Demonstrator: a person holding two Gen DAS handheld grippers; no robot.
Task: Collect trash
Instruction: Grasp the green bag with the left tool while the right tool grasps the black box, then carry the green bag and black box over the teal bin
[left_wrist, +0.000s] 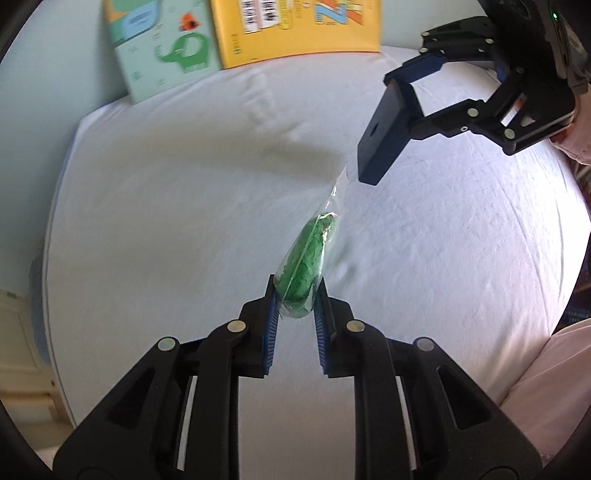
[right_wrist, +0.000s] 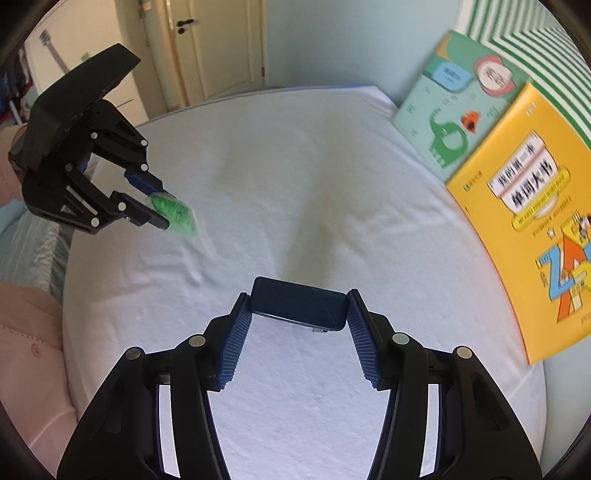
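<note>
Over the bed (left_wrist: 184, 192), both tongs are already carrying something.

The left tongs (left_wrist: 295, 295) are pinching a clear packet (left_wrist: 308, 258) with something green inside, grabbed at one end so the rest hangs free above the sheet. It looks light, crinkly and slippery, so I'd grip the padded green middle, not the thin film edge. The right tongs (right_wrist: 299, 308) are clamped across a dark flat block (right_wrist: 299, 304), which looks stiff and smooth; holding its short sides seems solid enough.
</note>
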